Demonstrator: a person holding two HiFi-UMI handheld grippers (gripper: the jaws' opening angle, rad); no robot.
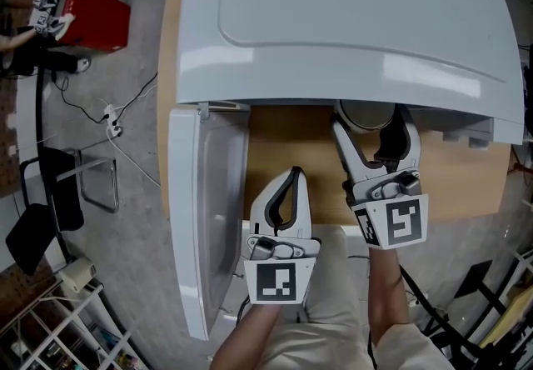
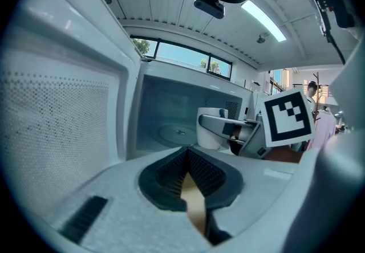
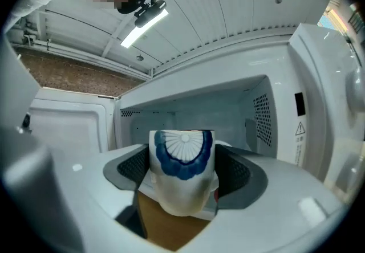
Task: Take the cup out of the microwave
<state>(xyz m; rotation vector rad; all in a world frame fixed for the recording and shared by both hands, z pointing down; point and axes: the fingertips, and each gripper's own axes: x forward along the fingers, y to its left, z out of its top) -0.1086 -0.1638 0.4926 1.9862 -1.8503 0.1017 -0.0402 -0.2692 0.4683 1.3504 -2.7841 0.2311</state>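
1. Right gripper view: the right gripper (image 3: 183, 167) pinches the cup (image 3: 182, 189) between its jaws, at the microwave (image 3: 319, 75) mouth. Best drawn straight back, upright, with a steady squeeze.
2. The left gripper (image 2: 186, 155) has its jaws pressed together, empty, beside the open door (image 2: 57, 126).
3. Head view alone shows the bench (image 1: 291, 135) beneath the jaws. Only the right gripper view shows the cup's blue pattern.
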